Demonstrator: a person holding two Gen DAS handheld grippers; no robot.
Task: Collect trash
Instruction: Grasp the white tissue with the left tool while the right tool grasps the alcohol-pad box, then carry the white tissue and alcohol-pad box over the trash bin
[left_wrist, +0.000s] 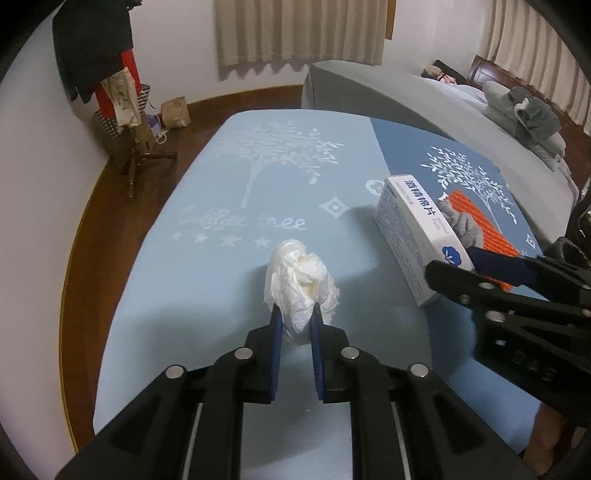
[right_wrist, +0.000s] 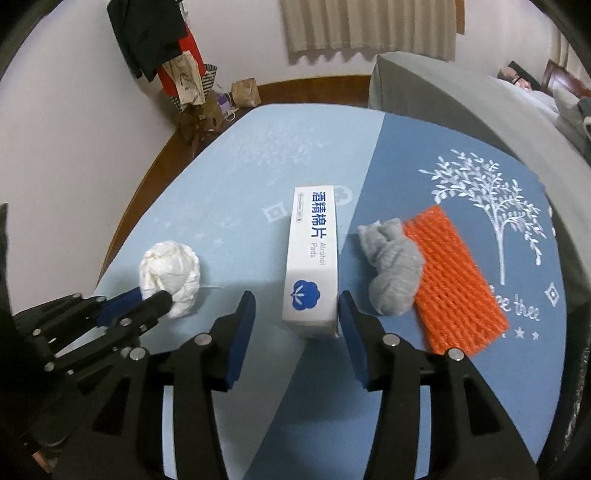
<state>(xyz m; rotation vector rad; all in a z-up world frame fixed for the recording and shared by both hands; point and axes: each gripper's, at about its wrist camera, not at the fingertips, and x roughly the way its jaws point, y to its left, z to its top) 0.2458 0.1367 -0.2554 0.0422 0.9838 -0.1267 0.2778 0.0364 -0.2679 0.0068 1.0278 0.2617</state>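
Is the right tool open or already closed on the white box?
Open. The right tool has its jaws on both sides of the white box, with a clear gap on the left side.

left gripper (left_wrist: 296, 314): fingers nearly closed | right gripper (right_wrist: 296, 314): fingers spread

Dim indoor light, soft shadows, heavy fisheye bending and black vignette at corners, slightly soft focus.

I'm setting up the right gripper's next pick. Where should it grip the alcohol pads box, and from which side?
Grip the alcohol pads box across its narrow width at the near end, coming straight in from the near side. The box lies lengthwise along the right gripper's line, whose open fingers already flank that end, and the grey wad crowds its right side farther along.
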